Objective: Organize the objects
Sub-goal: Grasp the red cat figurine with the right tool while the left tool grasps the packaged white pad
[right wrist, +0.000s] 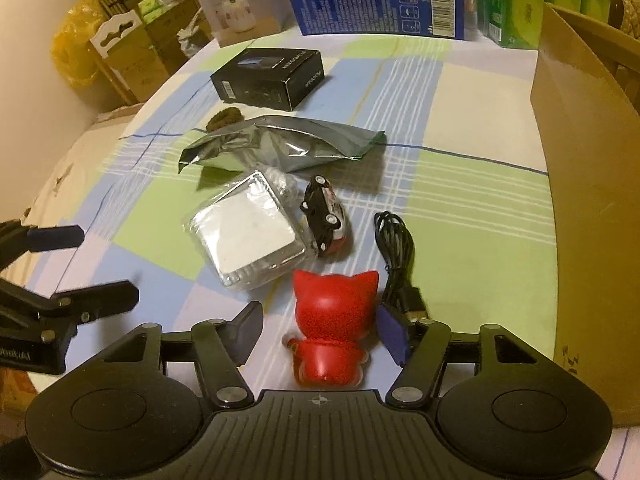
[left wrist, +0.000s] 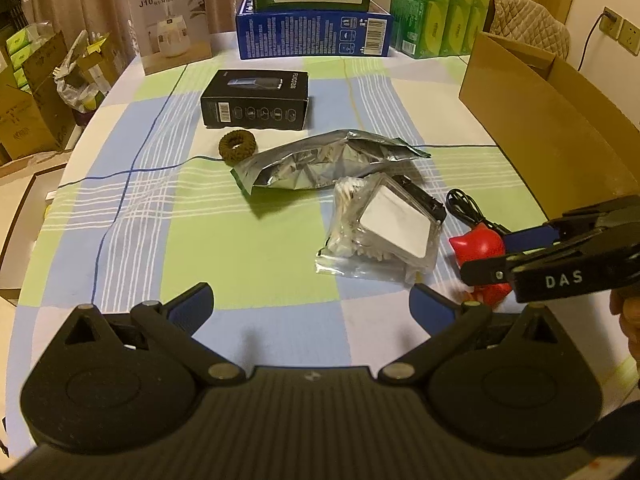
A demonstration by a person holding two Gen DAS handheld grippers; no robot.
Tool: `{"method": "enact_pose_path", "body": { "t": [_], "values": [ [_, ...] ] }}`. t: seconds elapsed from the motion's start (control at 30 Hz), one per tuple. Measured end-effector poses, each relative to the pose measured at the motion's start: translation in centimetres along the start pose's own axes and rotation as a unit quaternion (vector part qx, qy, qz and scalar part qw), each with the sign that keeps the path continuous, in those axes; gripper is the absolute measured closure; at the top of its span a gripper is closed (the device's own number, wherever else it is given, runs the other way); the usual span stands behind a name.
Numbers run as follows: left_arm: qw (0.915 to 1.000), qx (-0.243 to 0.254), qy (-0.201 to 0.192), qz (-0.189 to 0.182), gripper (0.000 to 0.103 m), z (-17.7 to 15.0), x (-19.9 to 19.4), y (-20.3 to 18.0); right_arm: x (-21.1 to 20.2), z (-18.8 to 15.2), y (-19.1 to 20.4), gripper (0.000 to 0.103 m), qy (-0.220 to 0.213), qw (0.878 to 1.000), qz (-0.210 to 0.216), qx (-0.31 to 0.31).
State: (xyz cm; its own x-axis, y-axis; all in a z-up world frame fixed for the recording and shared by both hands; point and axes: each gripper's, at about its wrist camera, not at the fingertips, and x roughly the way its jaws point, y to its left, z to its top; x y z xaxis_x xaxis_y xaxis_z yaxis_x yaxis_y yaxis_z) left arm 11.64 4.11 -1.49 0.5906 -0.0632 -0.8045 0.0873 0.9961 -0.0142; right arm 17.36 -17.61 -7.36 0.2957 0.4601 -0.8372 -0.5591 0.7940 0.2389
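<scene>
A red cat figure [right wrist: 334,312] stands on the checked tablecloth [right wrist: 460,216] between the fingers of my right gripper [right wrist: 320,332]. The jaws are open, with a gap on the figure's left side. A black USB cable [right wrist: 394,248] lies just right of it, and a black toy car [right wrist: 326,216] and a clear bag with a white-faced case [right wrist: 248,232] lie beyond. Farther back are a silver foil pouch [left wrist: 320,164], a brown hair tie [left wrist: 238,145] and a black box [left wrist: 256,98]. My left gripper [left wrist: 312,300] hovers open and empty over the cloth, left of the right gripper [left wrist: 484,256].
An open cardboard box [left wrist: 552,120] stands along the table's right side. A humidifier box [left wrist: 172,20], a blue box [left wrist: 314,34] and green packs [left wrist: 440,8] line the far edge. Cartons [left wrist: 28,100] crowd the floor beyond the table's left edge.
</scene>
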Motion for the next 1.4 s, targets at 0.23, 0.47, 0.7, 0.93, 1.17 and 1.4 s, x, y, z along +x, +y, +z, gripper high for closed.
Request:
{"method": "enact_pose_path", "body": {
  "t": [0.23, 0.47, 0.7, 0.93, 1.17, 1.4],
  "values": [
    [1.0000, 0.000, 0.003, -0.004, 0.001, 0.3, 0.8, 0.1, 1.8, 0.4, 0.3, 0.049, 0.019, 0.999, -0.021, -0.015],
    [1.0000, 0.004, 0.003, -0.005, 0.001, 0.5, 0.9, 0.0, 1.8, 0.2, -0.1, 0.059, 0.011, 1.000, -0.023, -0.007],
    [0.9994, 0.027, 0.002, -0.021, 0.001, 1.1, 1.3, -0.7, -0.9, 0.6, 0.0, 0.059, -0.022, 0.999, -0.026, -0.007],
    [0.9958, 0.072, -0.012, -0.056, 0.001, 2.4, 2.9, -2.8, -3.5, 1.0, -1.5, 0.060, -0.051, 0.998, -0.039, 0.012],
    [0.9883, 0.138, -0.022, -0.061, 0.004, 2.9, 5.1, -5.2, -4.5, 1.6, -2.9, 0.060, -0.064, 0.996, -0.049, 0.027],
    [0.9819, 0.180, -0.007, -0.059, 0.015, 3.2, 7.3, -6.6, -4.3, 1.6, -3.6, 0.060, -0.067, 0.996, -0.048, 0.037]
  ]
}}
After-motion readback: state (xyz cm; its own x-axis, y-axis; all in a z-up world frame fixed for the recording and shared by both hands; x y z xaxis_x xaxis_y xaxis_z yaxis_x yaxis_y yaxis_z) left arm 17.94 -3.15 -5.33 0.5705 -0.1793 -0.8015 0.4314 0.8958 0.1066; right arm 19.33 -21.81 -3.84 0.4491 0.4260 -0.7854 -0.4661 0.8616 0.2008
